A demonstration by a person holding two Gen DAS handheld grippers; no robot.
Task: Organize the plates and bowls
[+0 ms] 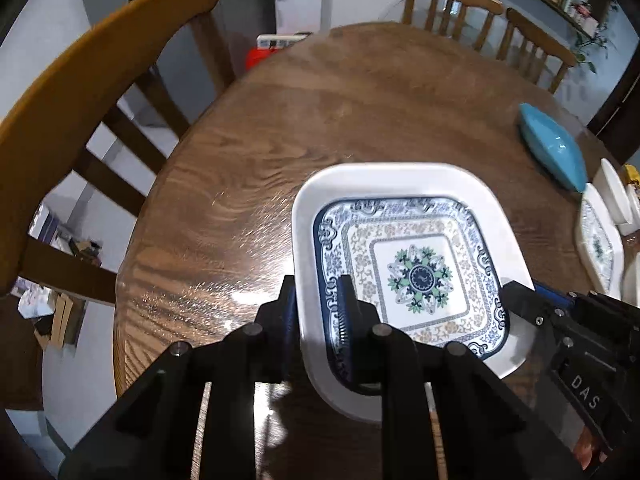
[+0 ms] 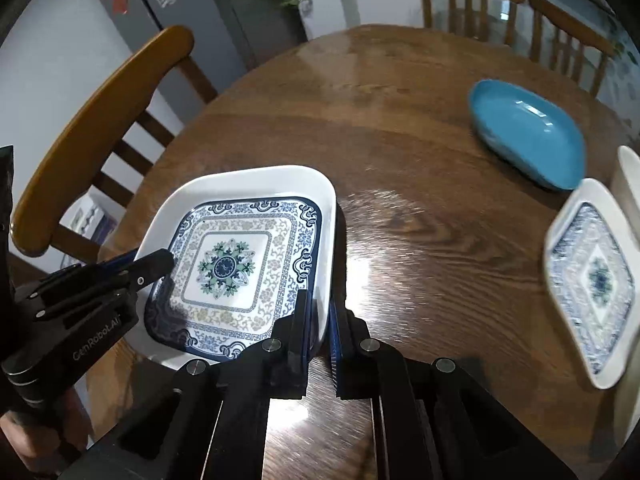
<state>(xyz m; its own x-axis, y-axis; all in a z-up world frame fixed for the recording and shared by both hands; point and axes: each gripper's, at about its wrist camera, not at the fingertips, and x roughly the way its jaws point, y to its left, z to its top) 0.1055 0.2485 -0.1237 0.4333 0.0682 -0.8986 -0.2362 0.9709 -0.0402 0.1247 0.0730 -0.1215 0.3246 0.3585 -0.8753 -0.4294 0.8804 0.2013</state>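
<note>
Holding the big square plate [image 1: 416,272] from both sides, I have one gripper on each edge. The plate is white around the rim, with a blue and green flower pattern in the middle. It is at the near left part of the wooden table [image 1: 320,120], just at its edge.

My left gripper [image 1: 318,312] is pinched tight on the plate's left rim. One finger is outside the rim and the other is inside, on the pattern. My right gripper [image 2: 320,316] is pinched on the plate's right rim in the same way, one finger inside and one outside. In the right wrist view I can see the left gripper's fingers [image 2: 152,264] coming in from the left onto the plate's other rim.

Further back on the right sits a blue dish [image 2: 528,132], well apart from the big plate. Near it, by the right edge of the table, is a small patterned plate [image 2: 592,280] with the same kind of blue pattern. Something white [image 2: 630,184] stands just beside it, but I cannot tell what it is.

Wooden chairs [image 1: 80,100] stand around the table.
</note>
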